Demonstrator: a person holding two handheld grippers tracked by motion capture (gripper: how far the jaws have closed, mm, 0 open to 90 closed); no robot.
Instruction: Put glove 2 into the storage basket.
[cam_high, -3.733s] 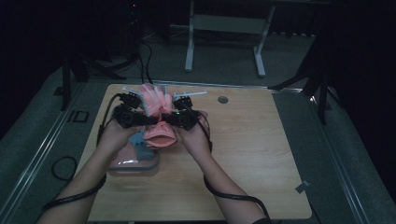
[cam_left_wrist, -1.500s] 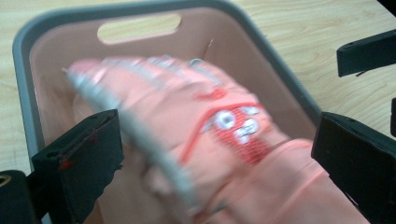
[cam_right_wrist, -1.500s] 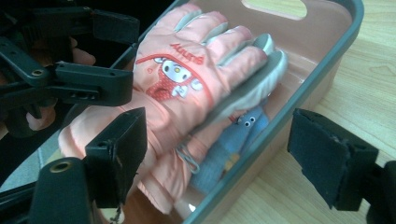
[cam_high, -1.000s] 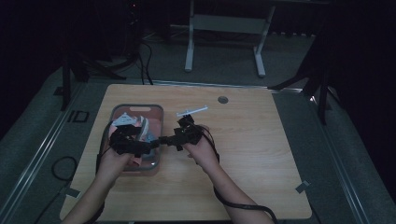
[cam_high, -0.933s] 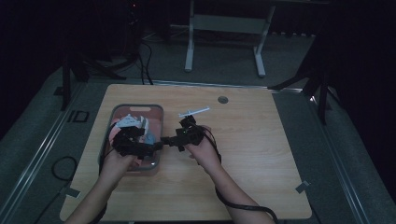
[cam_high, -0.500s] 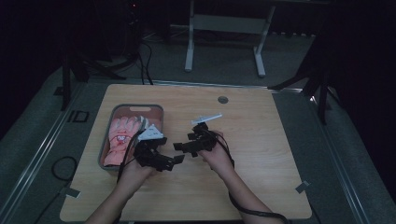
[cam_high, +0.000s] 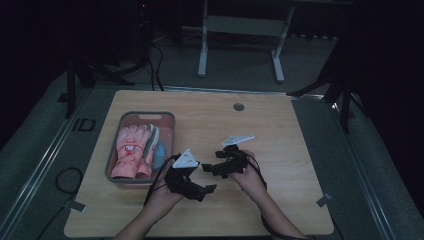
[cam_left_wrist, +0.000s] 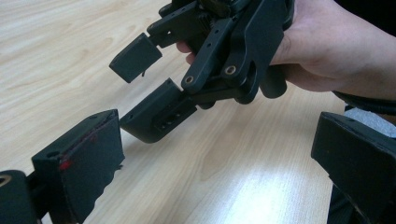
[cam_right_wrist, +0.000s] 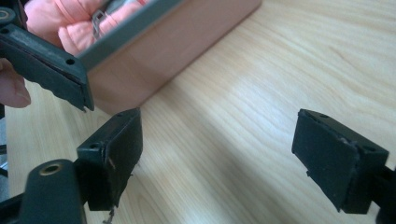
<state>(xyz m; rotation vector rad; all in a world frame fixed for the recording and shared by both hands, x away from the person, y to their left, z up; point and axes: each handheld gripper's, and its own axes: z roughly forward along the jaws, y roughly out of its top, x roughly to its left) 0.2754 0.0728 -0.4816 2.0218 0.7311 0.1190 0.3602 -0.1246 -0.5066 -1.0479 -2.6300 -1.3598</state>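
grippers are being held low over the bare table (cam_high: 300, 200), both empty: left gripper (cam_high: 204, 190) spread wide, right gripper (cam_high: 210, 169) spread too. pink gloves (cam_high: 131, 152) are lying in the grey bin (cam_high: 165, 116) just beside the left gripper, long axis running away from the person, fingers pointing to the far edge. judged best: jaws are kept apart and clear of the bin rim.

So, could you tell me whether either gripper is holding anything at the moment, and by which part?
Nothing is held: the left gripper and right gripper both have open jaws over bare table, and the pink gloves lie in the tray.
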